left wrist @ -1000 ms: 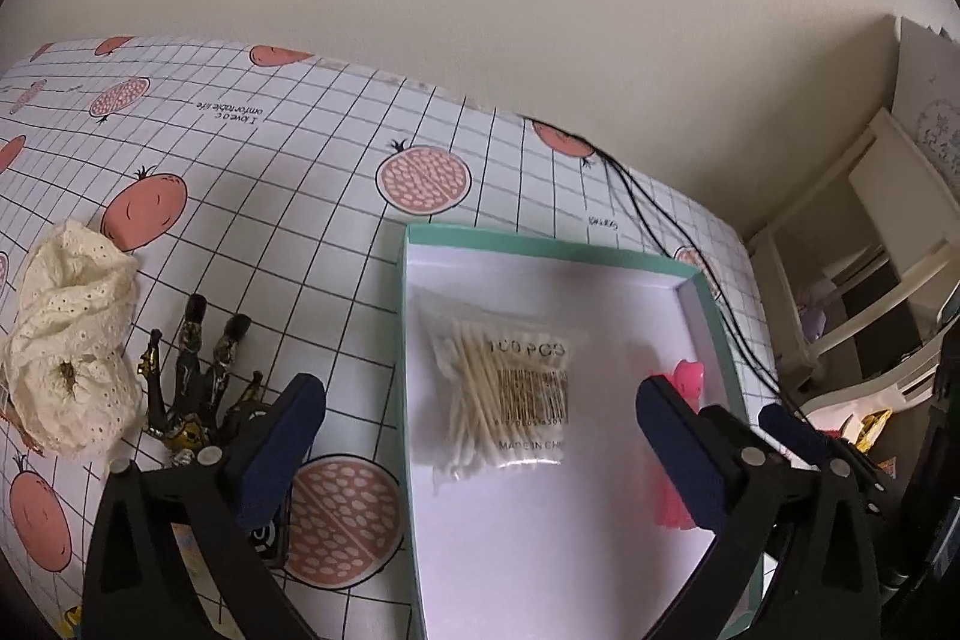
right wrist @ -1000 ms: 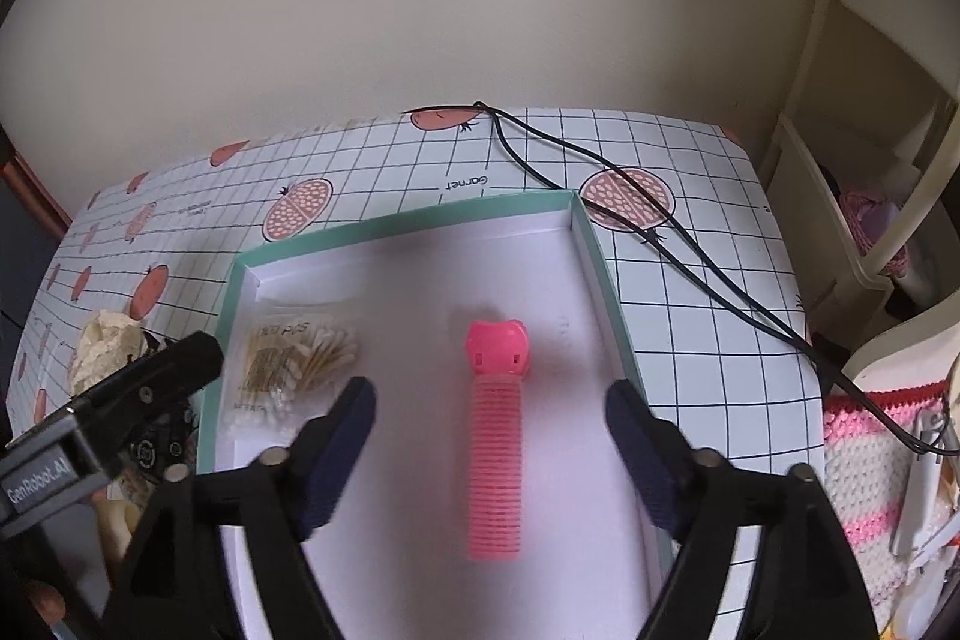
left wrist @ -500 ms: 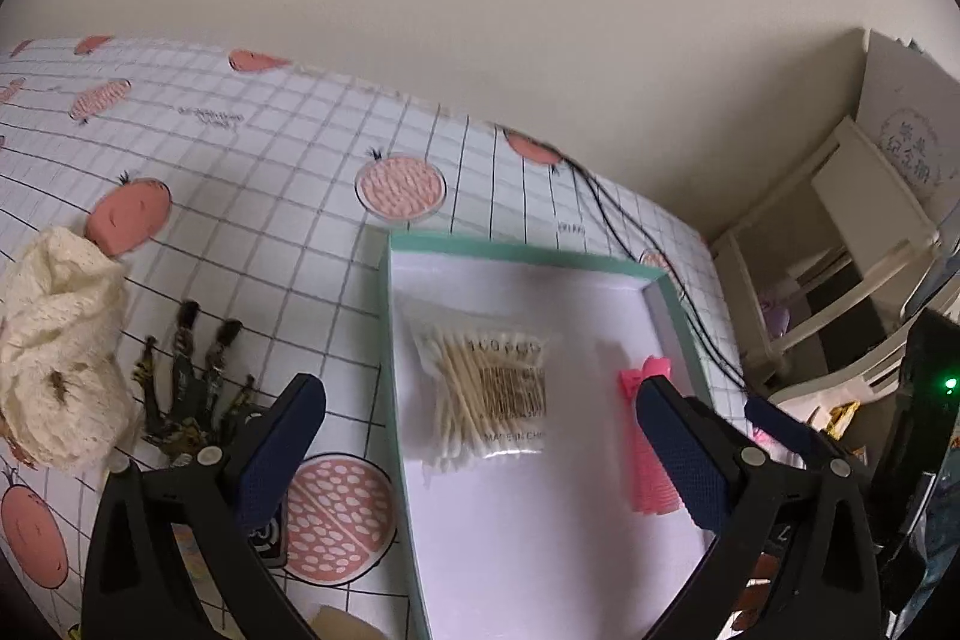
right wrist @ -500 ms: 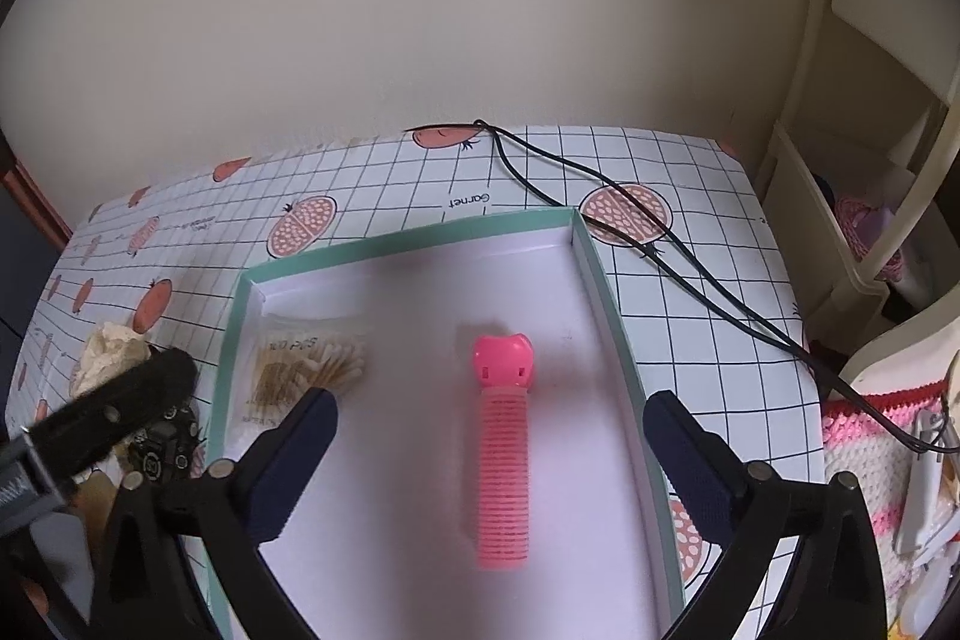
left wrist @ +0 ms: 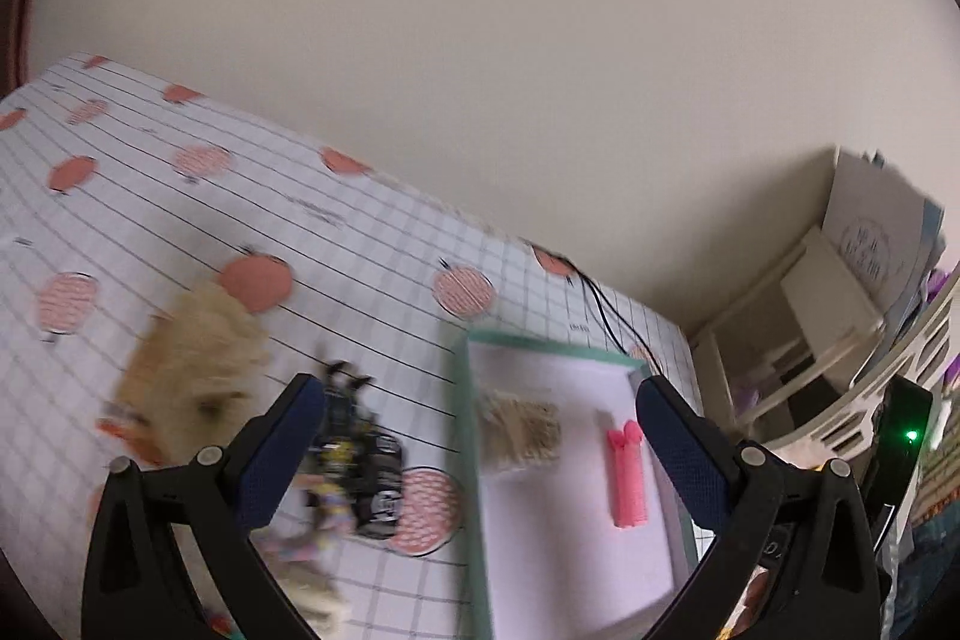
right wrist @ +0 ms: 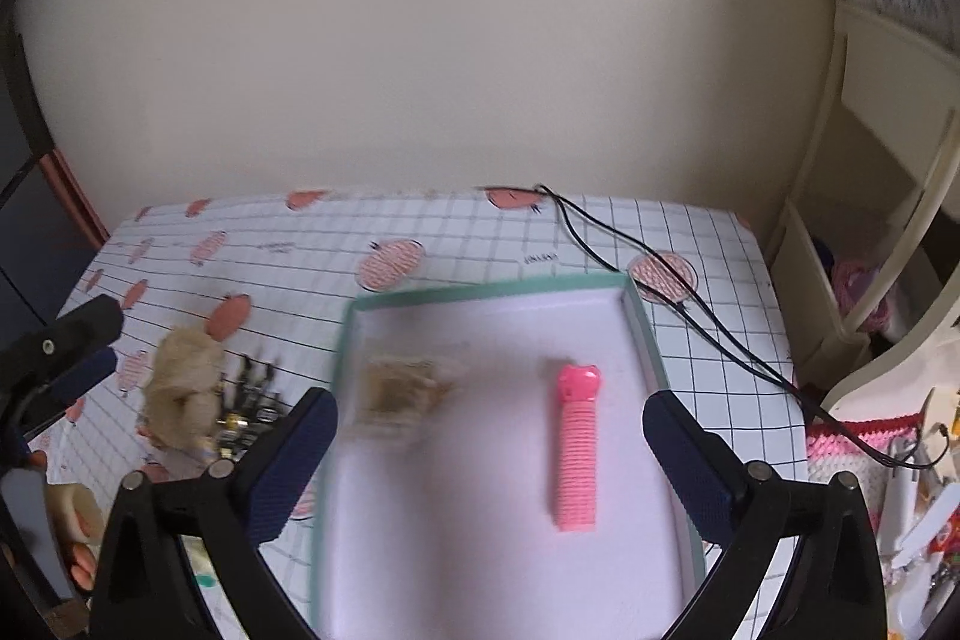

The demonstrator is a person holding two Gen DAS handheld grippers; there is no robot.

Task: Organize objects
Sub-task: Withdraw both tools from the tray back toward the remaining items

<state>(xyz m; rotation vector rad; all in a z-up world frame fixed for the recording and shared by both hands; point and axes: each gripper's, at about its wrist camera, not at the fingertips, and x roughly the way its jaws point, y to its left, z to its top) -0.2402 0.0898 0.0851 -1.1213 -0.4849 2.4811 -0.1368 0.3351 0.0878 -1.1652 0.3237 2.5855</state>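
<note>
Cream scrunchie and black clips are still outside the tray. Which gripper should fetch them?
Left, probably. The left gripper is open and empty, with the black clips and cream scrunchie beside its left finger. The right gripper, also open, hangs over the tray.

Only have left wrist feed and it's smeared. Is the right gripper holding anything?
Observer: No. In the right wrist view the right gripper stands wide open above the tray, nothing between its pads.
Operator: My pink clip is half behind a finger. Is it whole in the tray?
Observer: Yes. The pink hair clip lies flat on the tray floor, its rounded head toward the wall, clear of the tray walls.
Operator: Anything right of the table?
Observer: A red, pink and white crocheted cloth lies past the table's right edge, and the black cable runs toward it.
</note>
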